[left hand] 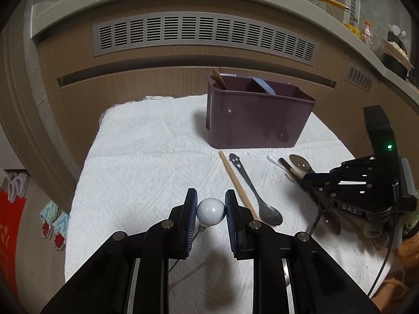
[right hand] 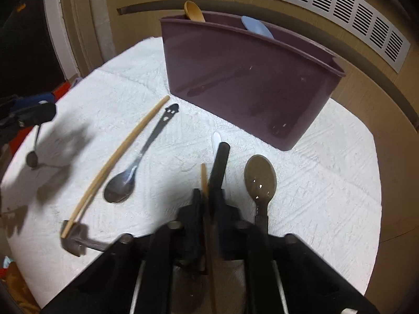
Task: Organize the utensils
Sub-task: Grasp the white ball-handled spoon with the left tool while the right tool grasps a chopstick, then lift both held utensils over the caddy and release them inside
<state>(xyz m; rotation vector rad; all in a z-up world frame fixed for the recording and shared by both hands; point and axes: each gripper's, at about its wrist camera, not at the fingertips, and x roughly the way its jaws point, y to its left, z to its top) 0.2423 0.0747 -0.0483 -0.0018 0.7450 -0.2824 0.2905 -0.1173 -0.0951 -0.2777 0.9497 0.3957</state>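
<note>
My left gripper (left hand: 210,208) was closed on a white ball (left hand: 210,211), which was the round end of a thin wire utensil; the wire hung down below the ball. Both blue pads (left hand: 191,206) touched the ball, one on each side, and the ball was lifted above the white cloth (left hand: 146,157).

My right gripper (right hand: 208,198) was almost fully closed on a thin wooden stick (right hand: 204,180) that passed between the fingers and pointed forward. The picture from this side was blurred near the fingers, so I could not tell if the black handle (right hand: 220,164) just beside the stick was held too. A white handle tip (right hand: 216,138) showed behind the black one, and a brown translucent spoon (right hand: 260,178) lay on the cloth just to the right of the gripper.

The purple utensil box (right hand: 248,78) stood at the far side of the cloth. A wooden spoon (right hand: 193,11) leaned in its left end and a light blue utensil (right hand: 258,27) leaned further to the right inside it.

Between my two grippers a long wooden chopstick (left hand: 237,183) and a metal spoon (left hand: 258,196) lay on the cloth side by side, near each other, with the spoon's bowl toward me. The spoon handle had a small face cut out at its end.
</note>
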